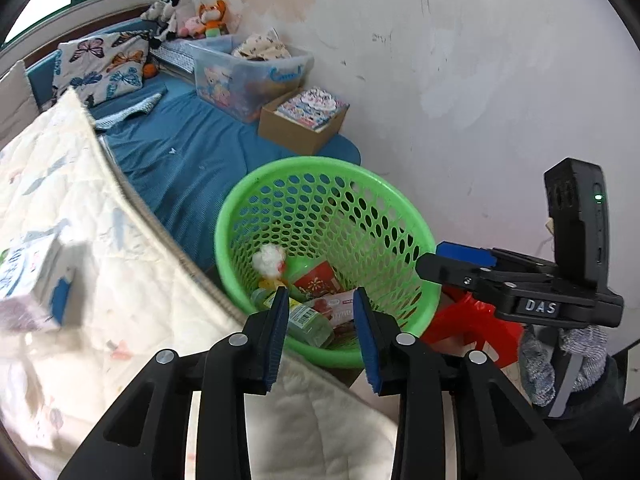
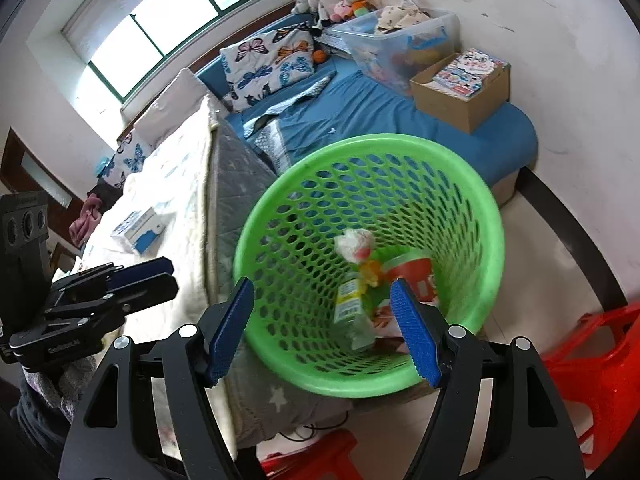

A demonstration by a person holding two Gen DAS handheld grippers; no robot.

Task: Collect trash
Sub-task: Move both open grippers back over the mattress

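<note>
Round green plastic basket with perforated walls (image 2: 280,256) standing on the floor, tight against the bed's side edge and near the foot of the blue mattress pad (image 2: 372,112). Already inside: a crumpled white wad of tissue or wrapping (image 2: 354,244), a clear plastic bottle with a yellow-green label (image 2: 352,308), a red printed carton (image 2: 416,276) and a pink-and-white wrapper (image 1: 340,307), all heaped at the bottom. Both claws poised above the rim: left claw (image 1: 322,334) with jaws apart and nothing between the blue pads, right claw (image 2: 326,330) likewise apart and empty. Judging from that, drop-offs done for this round, both claws free for another pick.

Probably left to collect: a small white and blue cardboard box (image 2: 138,230) lying on the cream quilted bedspread (image 2: 176,184), well apart from the basket, though hard to say whether rubbish or something kept. No other obvious litter on the bedspread. Red plastic stools (image 2: 592,364) on the floor just beside the basket; brown cardboard box of picture books (image 2: 460,96) and clear storage tub (image 2: 396,40) along the wall, looking like belongings rather than waste.
</note>
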